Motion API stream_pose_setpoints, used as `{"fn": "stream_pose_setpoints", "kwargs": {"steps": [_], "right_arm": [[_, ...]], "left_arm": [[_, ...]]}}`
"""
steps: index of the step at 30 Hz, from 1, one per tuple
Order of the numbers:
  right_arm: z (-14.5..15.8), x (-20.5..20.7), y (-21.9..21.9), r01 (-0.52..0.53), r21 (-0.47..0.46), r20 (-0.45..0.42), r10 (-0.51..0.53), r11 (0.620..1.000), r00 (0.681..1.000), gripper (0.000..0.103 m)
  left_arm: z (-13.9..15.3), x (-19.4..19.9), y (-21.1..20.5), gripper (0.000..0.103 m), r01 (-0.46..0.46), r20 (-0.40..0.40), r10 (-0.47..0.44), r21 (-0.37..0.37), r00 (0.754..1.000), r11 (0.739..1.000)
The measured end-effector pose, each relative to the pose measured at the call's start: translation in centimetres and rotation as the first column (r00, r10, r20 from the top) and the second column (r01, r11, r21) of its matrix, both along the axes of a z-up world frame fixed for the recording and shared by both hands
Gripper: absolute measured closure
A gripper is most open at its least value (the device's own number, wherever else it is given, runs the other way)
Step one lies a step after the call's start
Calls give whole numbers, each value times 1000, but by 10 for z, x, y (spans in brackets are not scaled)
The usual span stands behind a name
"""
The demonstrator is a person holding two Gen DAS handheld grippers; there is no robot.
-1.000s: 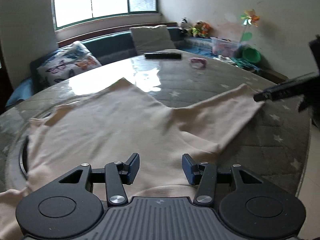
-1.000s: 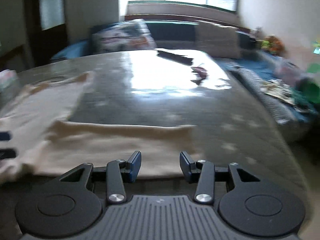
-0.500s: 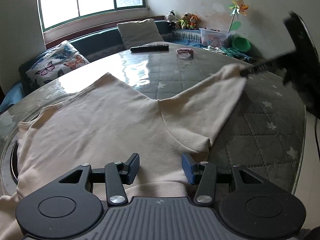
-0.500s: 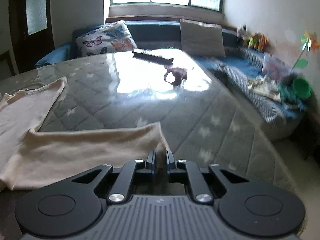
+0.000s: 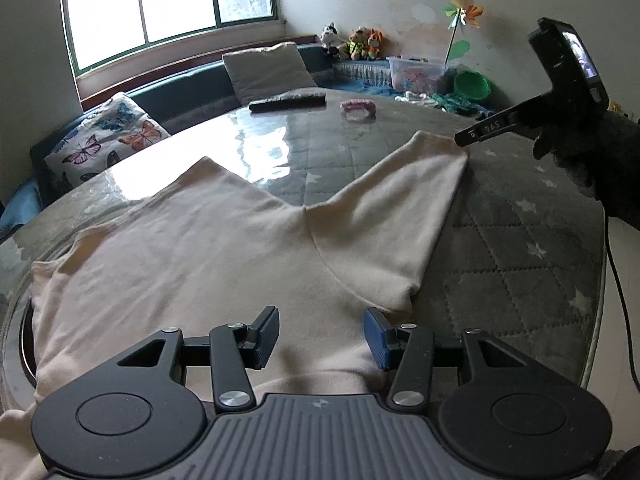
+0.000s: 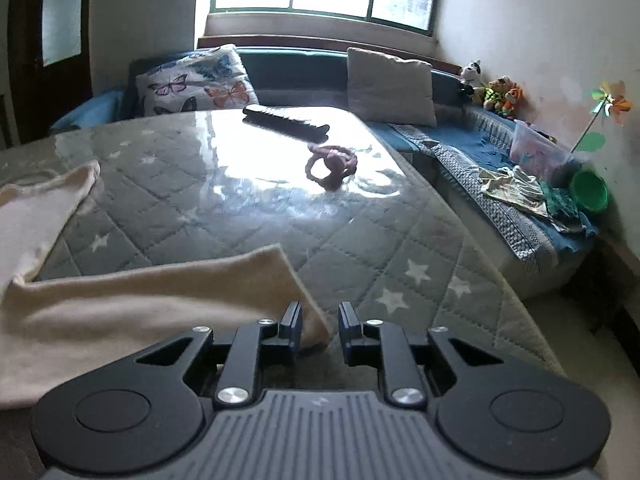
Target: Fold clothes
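A cream long-sleeved top [image 5: 208, 256] lies spread flat on the round quilted table [image 5: 520, 264]. Its right sleeve [image 5: 404, 204] stretches toward the table's right side. My left gripper [image 5: 321, 335] is open and empty, low over the top's near hem. My right gripper [image 6: 319, 326] is partly open, jaws a narrow gap apart, at the sleeve's cuff end [image 6: 280, 276]; the cuff corner lies just left of the gap, not clamped. From the left wrist view the right gripper's tip [image 5: 464, 138] sits at the cuff.
A black remote [image 5: 287, 102] and a pink ring toy [image 5: 358, 106] lie on the table's far side. A bench with cushions [image 6: 388, 86], soft toys and a green bowl [image 6: 590, 190] runs behind and to the right. The table edge drops off at right.
My right gripper closed on the sleeve cuff half a second ago and has now opened a little, letting the cuff lie on the table. The sleeve was pulled straighter. The left gripper stayed open.
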State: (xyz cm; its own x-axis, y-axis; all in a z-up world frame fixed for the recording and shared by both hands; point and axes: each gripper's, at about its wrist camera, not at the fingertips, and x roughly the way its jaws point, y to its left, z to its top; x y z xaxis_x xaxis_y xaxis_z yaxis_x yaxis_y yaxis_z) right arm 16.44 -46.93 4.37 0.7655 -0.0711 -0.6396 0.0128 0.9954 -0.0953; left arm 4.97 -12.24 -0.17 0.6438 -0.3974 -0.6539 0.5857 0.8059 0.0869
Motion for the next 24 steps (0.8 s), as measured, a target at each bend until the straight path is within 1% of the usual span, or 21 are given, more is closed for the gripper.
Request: {"fn": "stream_pose_setpoints", "kwargs": {"steps": [2,5,7,10,13,16,18,20,22,24], "right_arm": [[9,-3,3,-20,18,25,19,1000,1000,85],[15,-2,16,-87,61,24,86,994,996,85],[12,5,25,-121,73,16,120,990,993,85],[2,23,29,-130,103,-11,132,986,991,85],[-9,36,30,-115,95,-44,120,989,992,85],[-9,39,23,-90,115,-37,95,989,995,84],[-2,31,16,-78,133,-16,81,988,997,79],[2,22,11,-56,122,-1,56,991,998,70],[3,12,2,-20,123,-1,21,992,1000,68],[1,5,-7,1,146,-14,1,989,1000,66]], "left_arm": [[1,0,-1,53,1,2,-1,-9,1000,1000],[0,0,-4,53,9,-1,-9,-7,1000,1000],[-1,0,-6,53,13,-6,-13,-1,1000,1000],[-2,-1,-6,53,18,-11,-18,2,1000,1000],[-3,1,-6,53,22,-17,-22,4,1000,1000],[-2,1,-6,53,21,-16,-21,0,1000,1000],[-1,1,-4,53,14,-13,-14,-8,1000,1000],[2,1,-2,53,8,-9,-8,-17,1000,1000],[5,2,-1,53,0,2,0,-22,1000,1000],[8,3,3,53,-15,9,15,-28,1000,1000]]}}
